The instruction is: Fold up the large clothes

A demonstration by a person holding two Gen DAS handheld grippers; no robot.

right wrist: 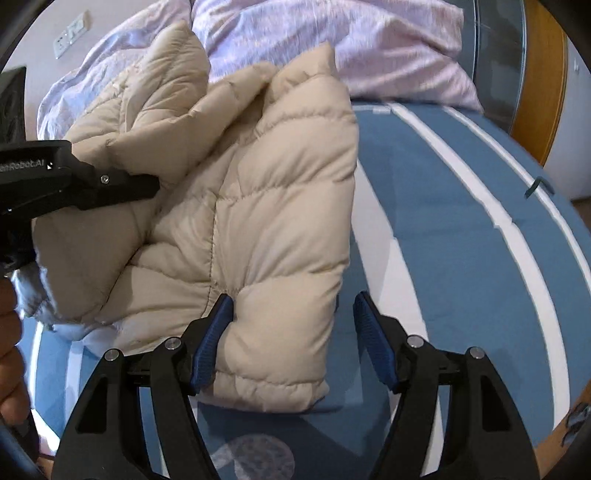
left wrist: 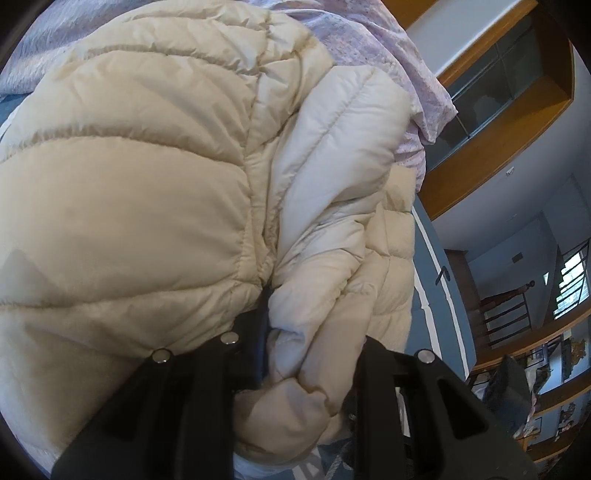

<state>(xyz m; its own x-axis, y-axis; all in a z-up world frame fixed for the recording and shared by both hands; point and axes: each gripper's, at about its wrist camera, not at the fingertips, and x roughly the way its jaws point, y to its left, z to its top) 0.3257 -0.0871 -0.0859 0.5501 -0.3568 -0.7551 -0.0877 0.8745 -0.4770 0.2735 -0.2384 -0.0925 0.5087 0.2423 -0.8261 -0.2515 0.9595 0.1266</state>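
A cream quilted puffer jacket (right wrist: 236, 206) lies bunched on a blue bed sheet with white stripes (right wrist: 461, 236). In the left wrist view the jacket (left wrist: 155, 184) fills most of the frame, and my left gripper (left wrist: 306, 354) is shut on a thick fold of it; the fingertips are buried in the fabric. The left gripper also shows in the right wrist view (right wrist: 122, 184), pressed against the jacket's left side. My right gripper (right wrist: 291, 332) is open, its blue pads (right wrist: 373, 343) straddling the jacket's near corner; the left pad touches the fabric.
A crumpled lilac duvet (right wrist: 369, 40) lies at the head of the bed behind the jacket. A wooden cabinet with glass doors (left wrist: 509, 92) and shelves stand to the right. A wall socket (right wrist: 70, 35) is at the far left.
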